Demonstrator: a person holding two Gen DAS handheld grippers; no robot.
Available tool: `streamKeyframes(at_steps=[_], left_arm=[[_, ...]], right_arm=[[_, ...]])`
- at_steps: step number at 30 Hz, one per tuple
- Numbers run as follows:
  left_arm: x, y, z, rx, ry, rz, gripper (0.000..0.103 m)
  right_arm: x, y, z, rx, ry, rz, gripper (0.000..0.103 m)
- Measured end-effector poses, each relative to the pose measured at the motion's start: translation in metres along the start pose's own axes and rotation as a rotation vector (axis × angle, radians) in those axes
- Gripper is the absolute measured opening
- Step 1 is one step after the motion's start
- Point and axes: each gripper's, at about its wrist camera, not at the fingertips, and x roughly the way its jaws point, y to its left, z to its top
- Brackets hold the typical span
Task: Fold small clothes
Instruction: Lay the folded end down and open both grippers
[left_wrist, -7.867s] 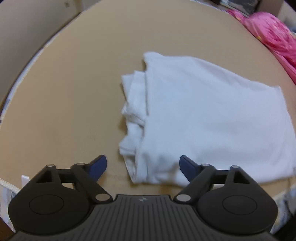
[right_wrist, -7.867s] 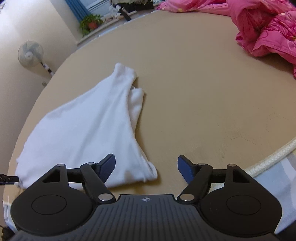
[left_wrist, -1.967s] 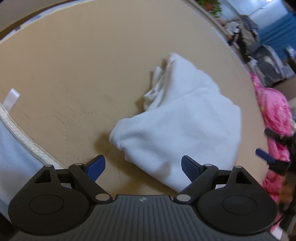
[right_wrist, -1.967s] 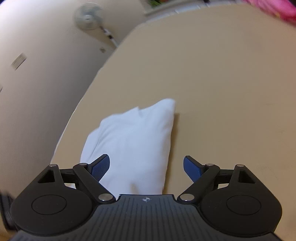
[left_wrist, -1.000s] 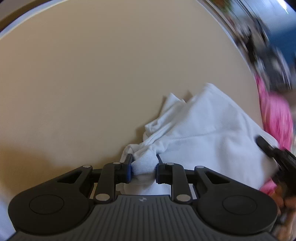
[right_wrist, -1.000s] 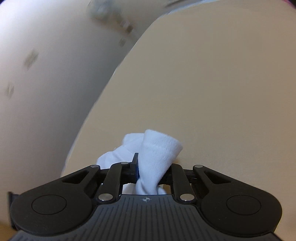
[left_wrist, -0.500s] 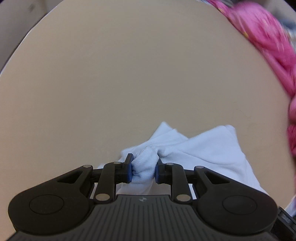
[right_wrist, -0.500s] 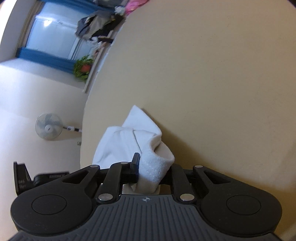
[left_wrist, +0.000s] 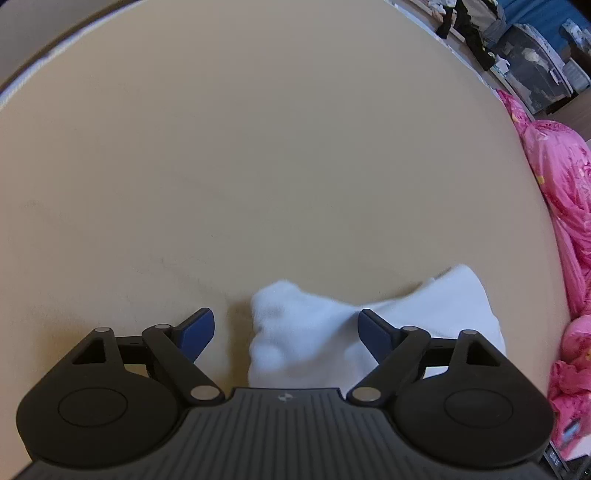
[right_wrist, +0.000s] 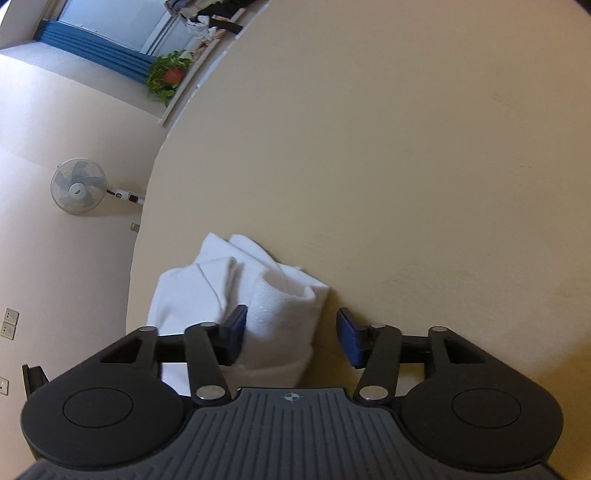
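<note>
1. White garment (left_wrist: 314, 332) is lying bunched on the tan surface (left_wrist: 258, 166), between the spread blue pads of the left gripper (left_wrist: 286, 330); the right gripper (right_wrist: 291, 334) is likewise standing open around a rolled fold (right_wrist: 280, 314).
2. Open tan surface is stretching ahead of both tools; the pink bedding (left_wrist: 561, 206) is crowding the right edge.
3. Half a second ago both grippers were pinching the cloth; now they are releasing it.
4. The garment's near part is hiding under the gripper bodies.
</note>
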Motion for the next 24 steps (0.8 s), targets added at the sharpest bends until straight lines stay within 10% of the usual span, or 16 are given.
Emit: streamKeyframes(at_steps=[5, 12, 14, 15, 17, 24], left_arm=[[-0.029, 0.029, -0.05, -0.034, -0.02, -0.084, 0.092], [0.023, 0.037, -0.081, -0.184, 0.062, -0.273, 0.103], [0.027, 0.028, -0.078, -0.184, 0.023, -0.313, 0.099], [0.033, 0.024, -0.075, -0.188, 0.019, -0.337, 0.068], [0.04, 0.007, -0.076, -0.129, 0.041, -0.298, 0.042], [0.0, -0.033, -0.057, 0.015, -0.003, -0.302, 0.027]], right_arm=[[0.018, -0.011, 0.028, 0.058, 0.051, 0.082, 0.097], [0.082, 0.024, 0.057, -0.072, 0.332, 0.153, 0.102], [0.095, 0.042, 0.052, -0.137, 0.43, 0.145, 0.079], [0.098, 0.054, 0.045, -0.218, 0.445, 0.09, 0.069], [0.096, 0.071, 0.031, -0.353, 0.413, 0.008, 0.035], [0.025, 0.102, 0.01, -0.289, 0.223, 0.155, 0.023]])
